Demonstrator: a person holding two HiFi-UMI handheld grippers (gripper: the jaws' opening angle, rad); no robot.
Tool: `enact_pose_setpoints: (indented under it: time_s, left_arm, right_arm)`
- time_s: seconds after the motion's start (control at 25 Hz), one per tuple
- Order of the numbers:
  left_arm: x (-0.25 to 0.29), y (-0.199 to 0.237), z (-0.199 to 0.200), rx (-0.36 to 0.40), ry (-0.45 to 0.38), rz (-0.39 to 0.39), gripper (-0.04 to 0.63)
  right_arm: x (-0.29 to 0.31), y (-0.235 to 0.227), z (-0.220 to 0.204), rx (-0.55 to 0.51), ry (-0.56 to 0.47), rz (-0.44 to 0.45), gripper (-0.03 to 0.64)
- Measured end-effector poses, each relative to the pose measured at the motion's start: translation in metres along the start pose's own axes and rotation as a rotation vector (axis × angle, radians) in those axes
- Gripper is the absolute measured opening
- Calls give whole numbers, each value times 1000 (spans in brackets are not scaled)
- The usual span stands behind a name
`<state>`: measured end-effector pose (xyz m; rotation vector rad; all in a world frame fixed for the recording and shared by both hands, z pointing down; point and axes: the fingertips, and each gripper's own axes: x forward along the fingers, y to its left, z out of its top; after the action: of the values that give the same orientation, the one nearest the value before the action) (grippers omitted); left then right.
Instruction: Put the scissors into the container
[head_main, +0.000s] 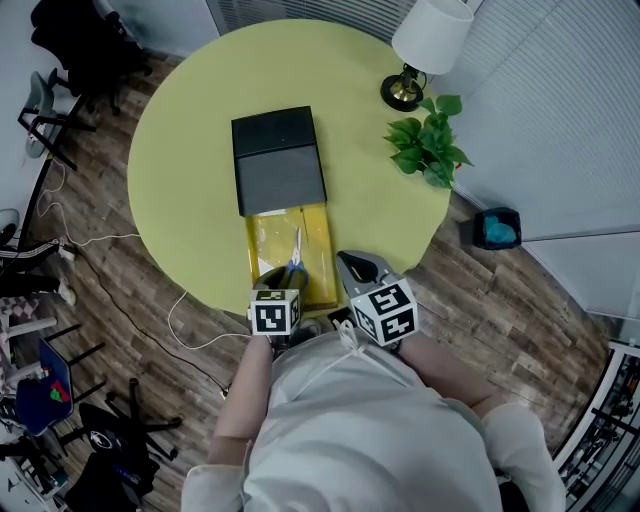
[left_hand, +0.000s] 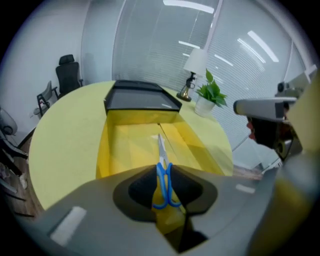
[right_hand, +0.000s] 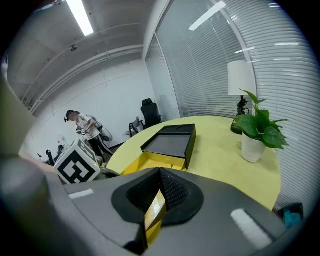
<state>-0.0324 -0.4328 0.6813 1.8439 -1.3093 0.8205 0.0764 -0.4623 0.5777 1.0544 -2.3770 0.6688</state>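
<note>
The scissors (head_main: 296, 252), blue-handled, lie flat in the yellow container (head_main: 318, 235) with the blades pointing towards the black lid (head_main: 278, 160). My left gripper (head_main: 276, 276) hovers at the container's near end. In the left gripper view the blue handles (left_hand: 164, 187) show through the narrow gap between its jaws (left_hand: 163, 175), and the pads do not press on them. My right gripper (head_main: 352, 262) sits by the container's near right corner. Its jaws (right_hand: 160, 176) are slightly apart, with only yellow (right_hand: 140, 163) seen through the slit.
The black lid overlaps the container's far end on the round yellow table (head_main: 180, 180). A lamp (head_main: 425, 45) and a potted plant (head_main: 430, 145) stand at the far right. The table's near edge is right below both grippers. A person (right_hand: 80, 125) stands far off.
</note>
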Motion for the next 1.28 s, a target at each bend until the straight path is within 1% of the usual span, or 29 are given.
enact_pose_setpoints:
  time_s: [0.08,0.12,0.16,0.24,0.36,0.52,0.68,0.8,0.88,0.96,1.08,1.28]
  left_arm:
    - [-13,3,9,-9,-114,13,62]
    - [-18,4,11,-14,-155,18,46]
    - [-23,6,12,-20,-182,20,32]
    - [-32,9,15,-31,-219,22,26]
    - [-52,10,31,-24,-305,11,8]
    - [-91,2,62,28,-448,-9,8]
    - [-134,-6,86,114,-582,-16,8]
    - [-164,-10,98,169,-670,-22,8]
    - [-178,-11,102,183,-702,-31,8]
    - [-187,-11,102,182,-717,-40,8]
    - [-196,-7,96,175,-716,-44,8]
    - [-204,-1,88,177,-713,-44,8]
  right_arm:
    - [-1,3,-1,-3,-1,-3,-2]
    - [-1,5,-2,-4,0,-4,-2]
    - [-2,7,-2,-4,0,-5,-2]
    - [-2,12,-3,-5,-1,-6,-2]
    - [-4,23,-3,-12,-9,-9,-2]
    - [-7,37,-2,-21,-26,-17,-2]
    - [-12,50,0,-25,-50,-29,-2]
    - [-18,59,4,-26,-88,-46,-2]
    - [-24,65,8,-26,-120,-56,-2]
    - [-30,71,11,-26,-151,-65,-2]
    - [-38,84,17,-42,-197,-67,-2]
    - [-49,105,27,-97,-265,-62,-2]
